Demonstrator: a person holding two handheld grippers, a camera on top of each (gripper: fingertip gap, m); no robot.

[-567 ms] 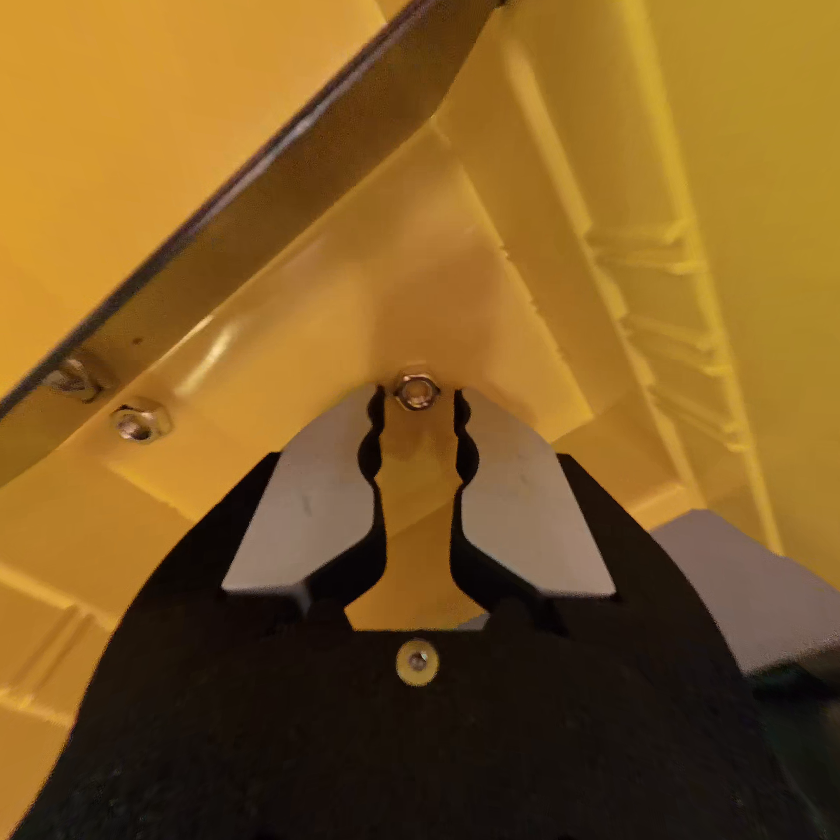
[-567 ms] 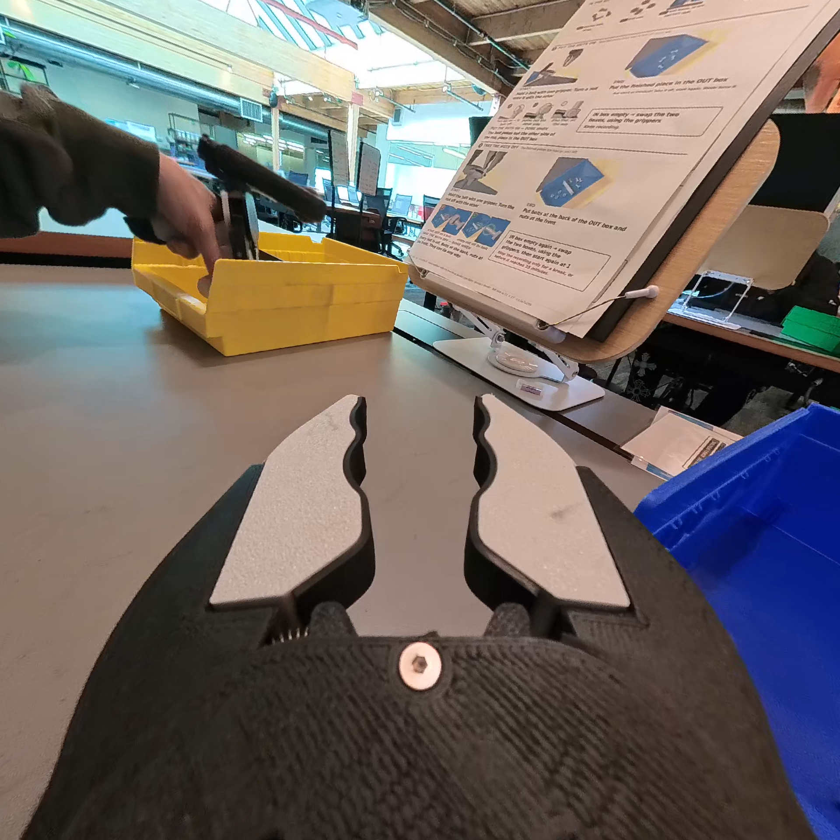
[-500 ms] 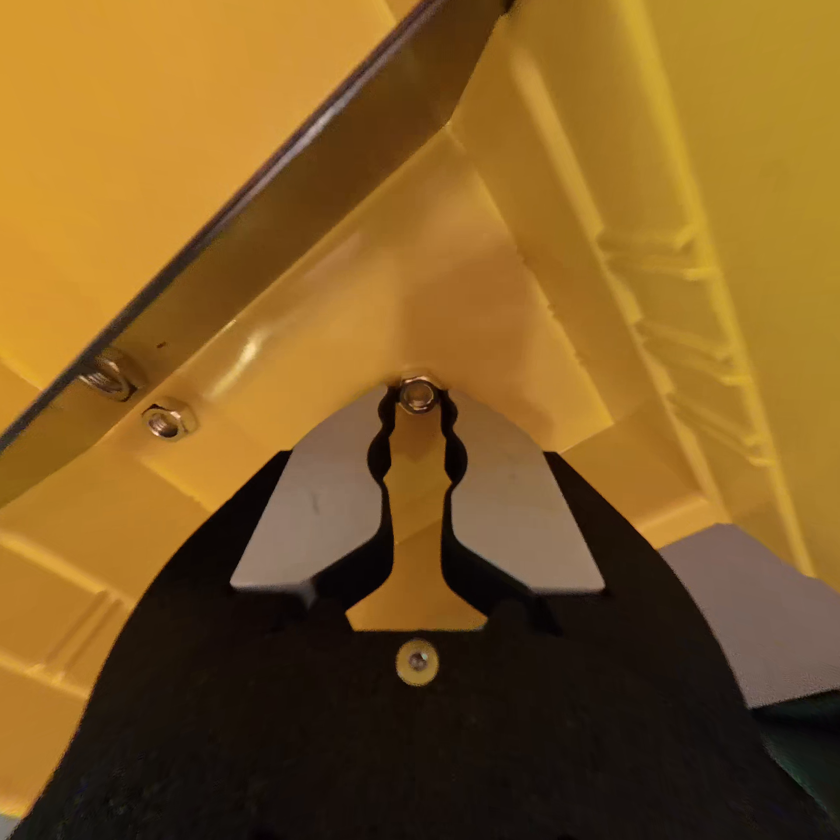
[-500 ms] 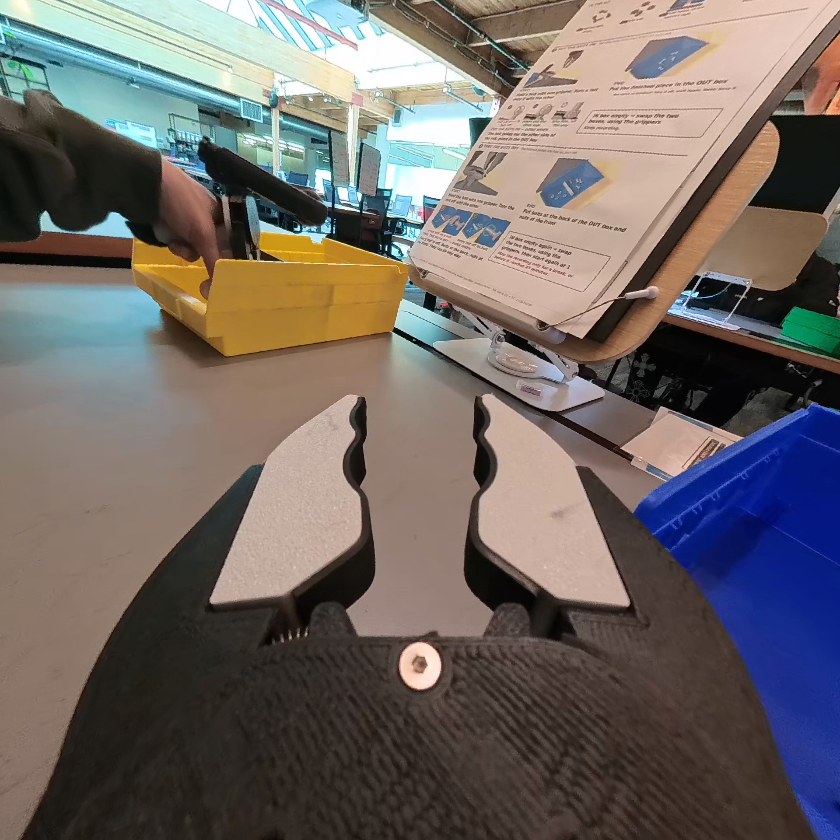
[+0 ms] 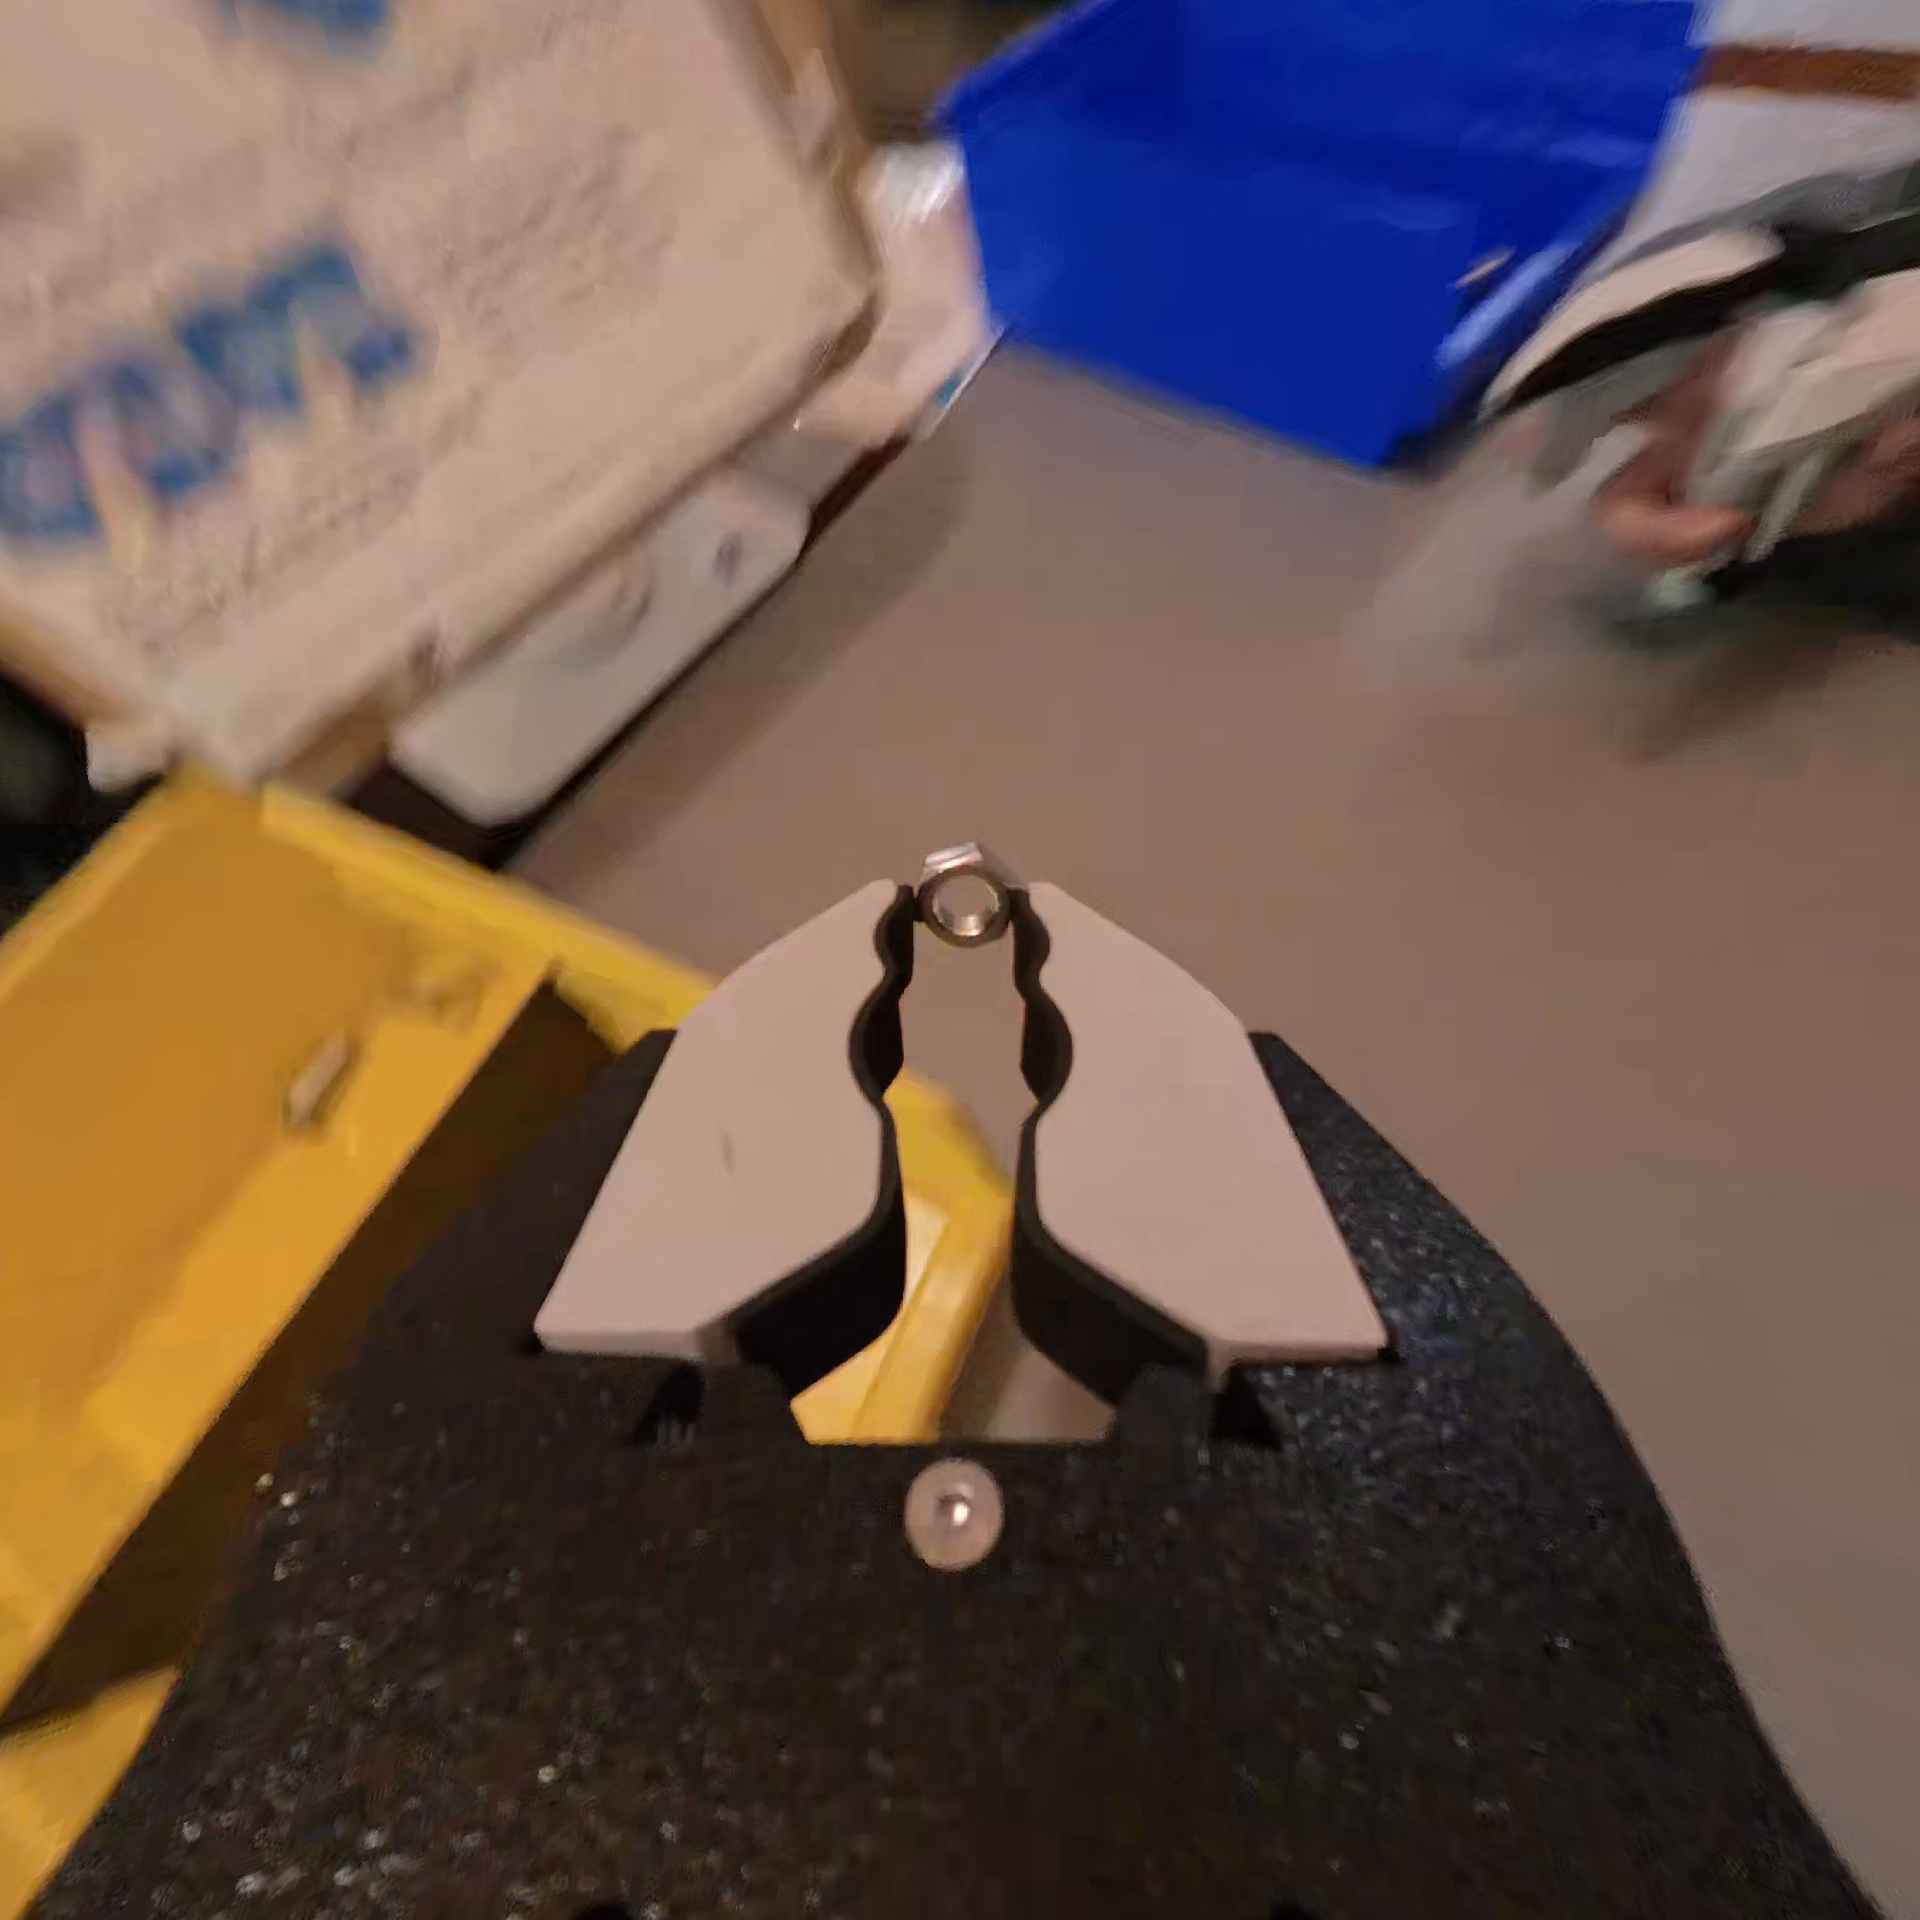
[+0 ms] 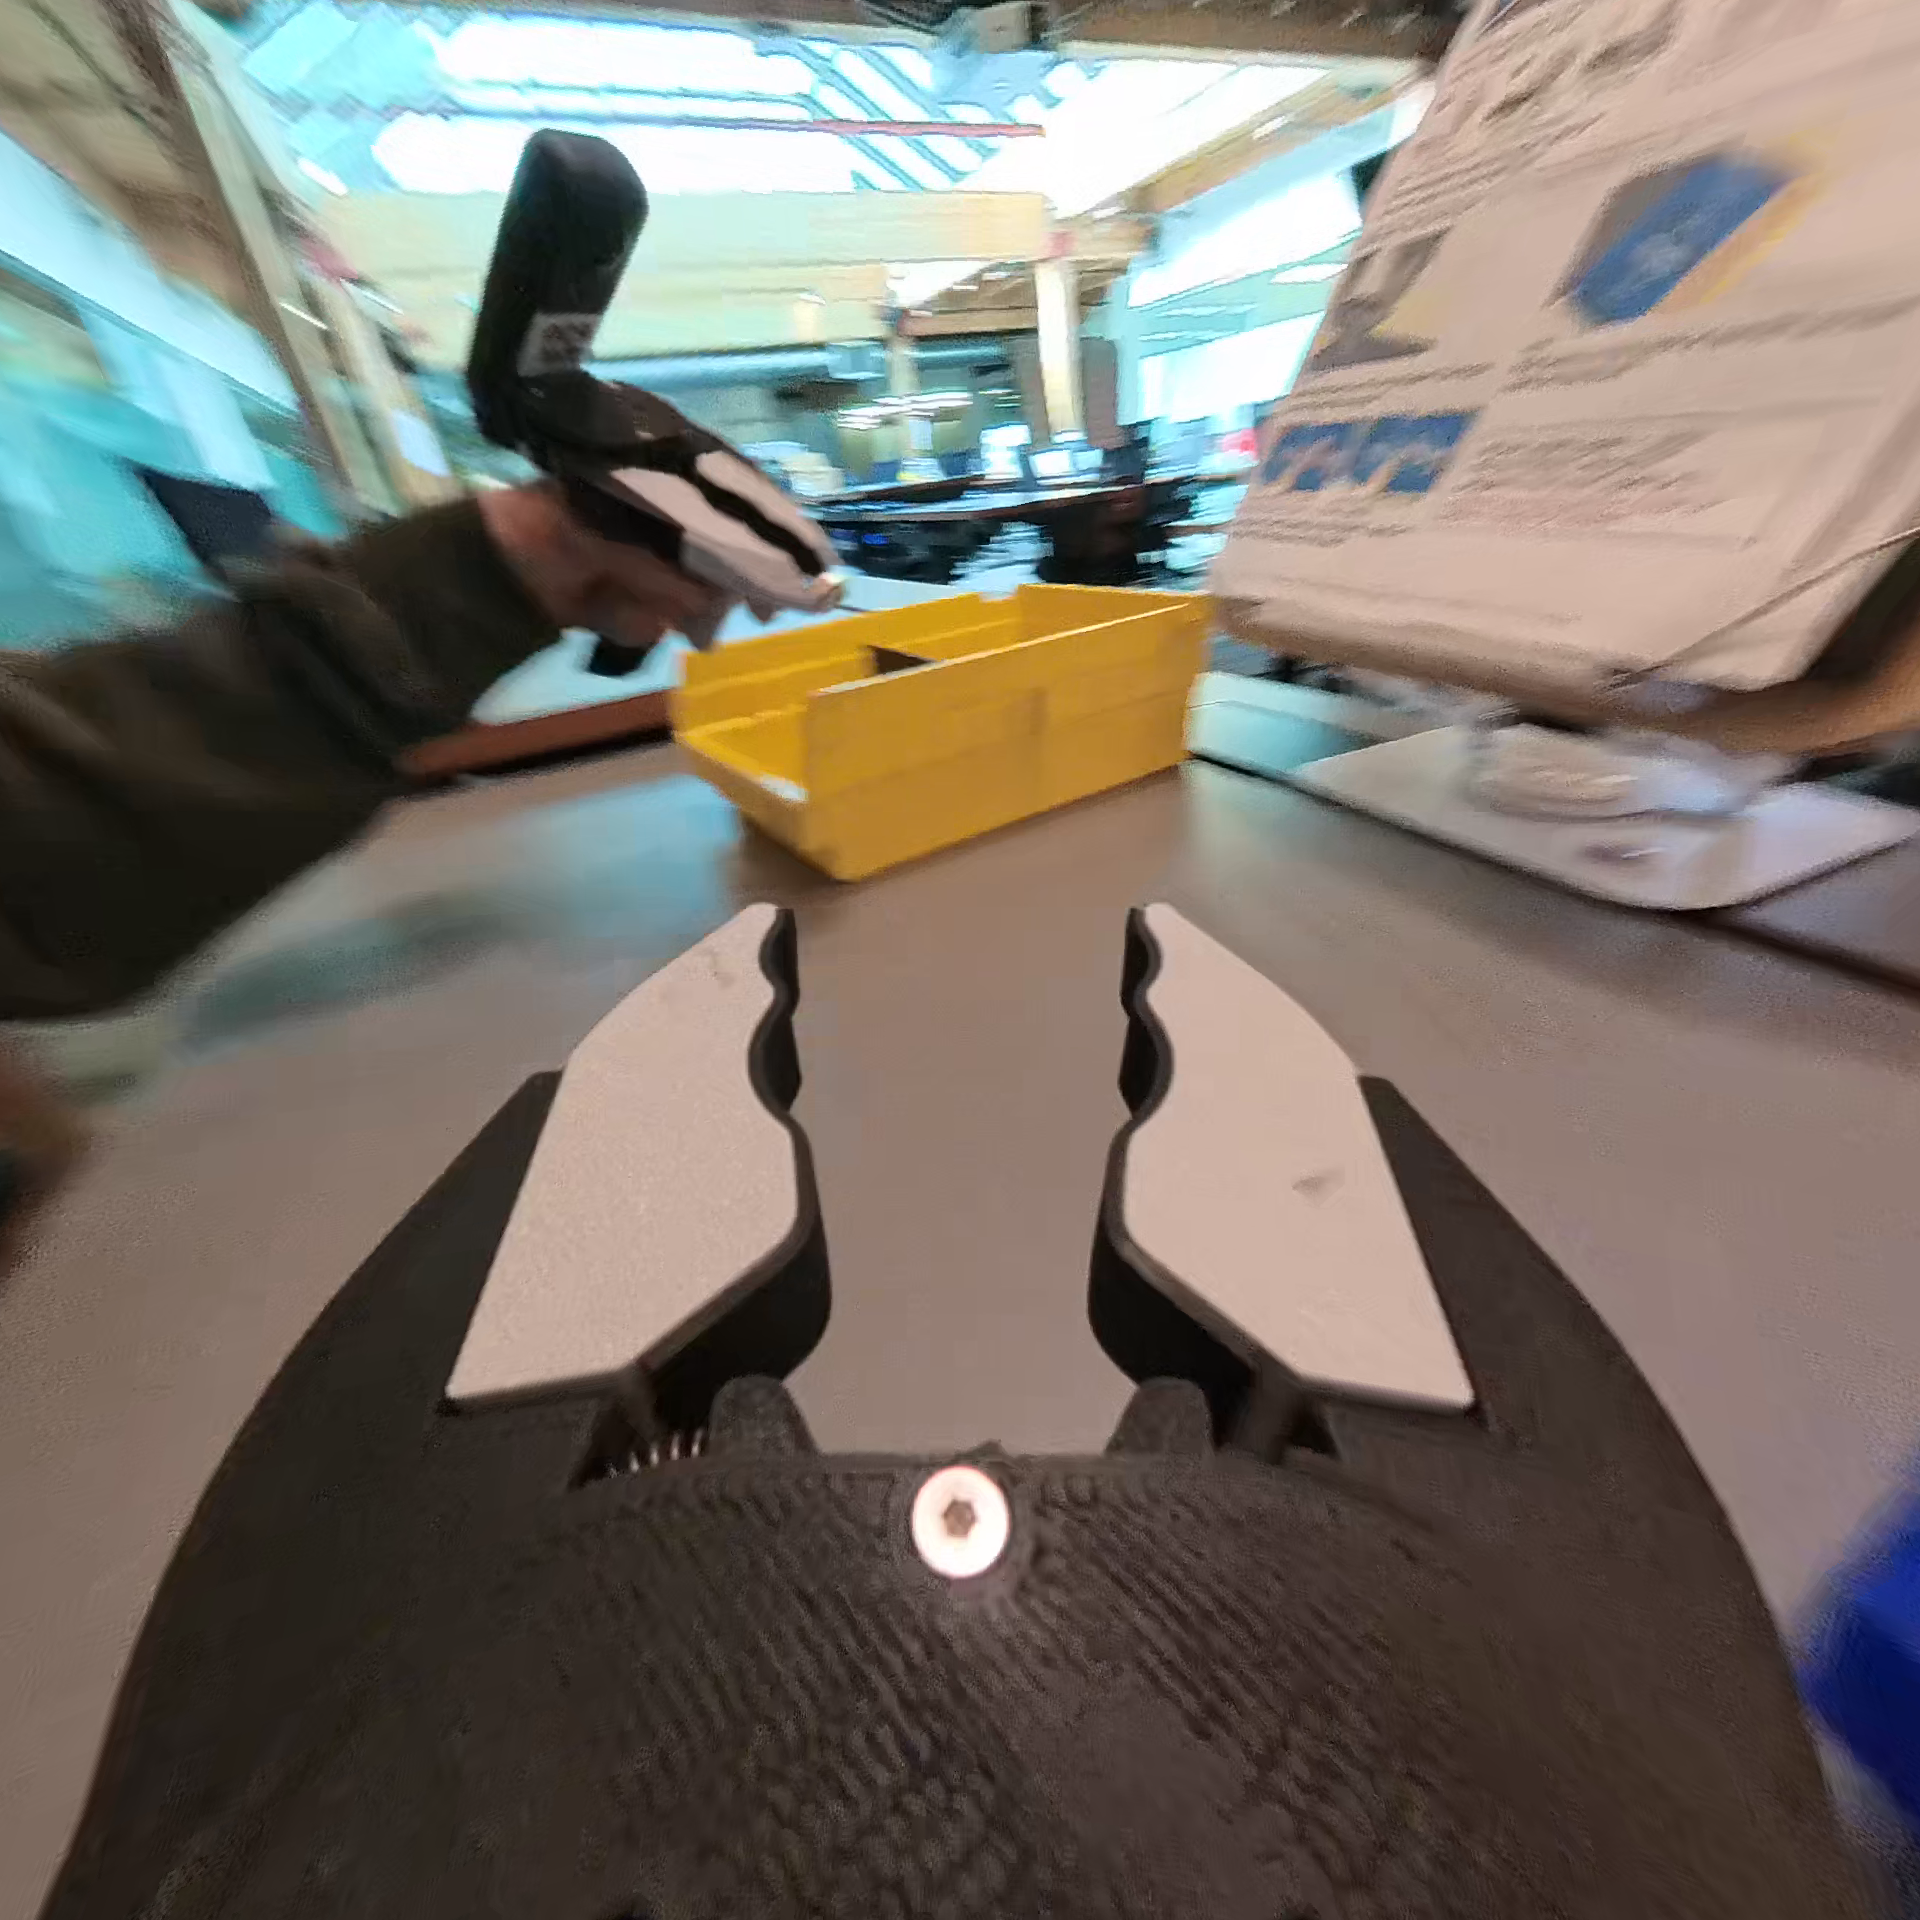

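Observation:
My left gripper (image 5: 964, 906) is shut on a small steel hex nut (image 5: 964, 914) pinched at its fingertips, held in the air above the near corner of the yellow bin (image 5: 208, 1091) and the grey table (image 5: 1351, 935). The right wrist view shows the left gripper (image 6: 821, 587), in a hand, raised above the yellow bin (image 6: 956, 748). My right gripper (image 6: 958, 925) is open and empty, low over the grey table (image 6: 1039, 987), pointing toward the yellow bin. It also shows far right in the left wrist view (image 5: 1621, 312), blurred.
A blue bin (image 5: 1299, 197) stands at the table's far side, its corner at the right edge of the right wrist view (image 6: 1860, 1683). An instruction sheet on a tilted stand (image 6: 1621, 416) with a white base (image 6: 1621, 821) stands beside the yellow bin. Another small metal part (image 5: 317, 1081) lies in the yellow bin.
My left gripper closed on the nut inside the yellow bin and lifted it out, now swinging toward the blue bin. My right gripper opened wider and turned toward the yellow bin.

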